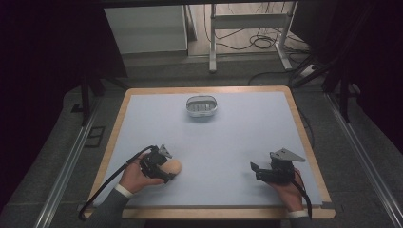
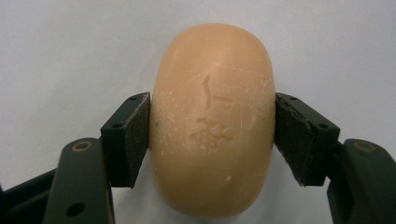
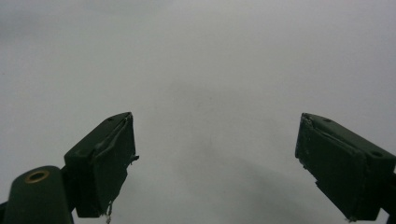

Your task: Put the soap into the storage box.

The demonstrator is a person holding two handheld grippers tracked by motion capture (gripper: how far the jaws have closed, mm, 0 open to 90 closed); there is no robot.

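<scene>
Nearest to the lens: soap (image 2: 212, 121), peach colour, oval, with stamped mark on top, lying on pale mat (image 2: 70, 51). Pinched at both long sides by left gripper (image 2: 212, 135), pads (image 2: 135, 135) touching flanks, no gap visible. From above, same soap (image 1: 174, 166) near front left part of mat (image 1: 228, 137), left gripper (image 1: 164, 167) just behind it, held by left hand (image 1: 135, 176).

Right gripper (image 3: 215, 158) spread wide, nothing between jaws, pointing at bare mat. Seen from above at front right (image 1: 254, 168), resting low in right hand (image 1: 285, 190), well apart from soap.

Probably grasp step: soap caught but seemingly not lifted, still at mat level. Likely target: small metal dish (image 1: 202, 106) at far middle of mat, well apart from soap. Next move asks for firm but gentle squeeze, since soap looks smooth and rounded and may slip out; then lift straight up, carry forward, lower into dish with long side along it.

Surface: light blue-grey mat on table (image 1: 304, 128) with wooden edge. Around: dark curtains at both sides, grey floor, metal rails, white frame legs (image 1: 212, 42) and loose cables (image 1: 259, 40) behind table.
</scene>
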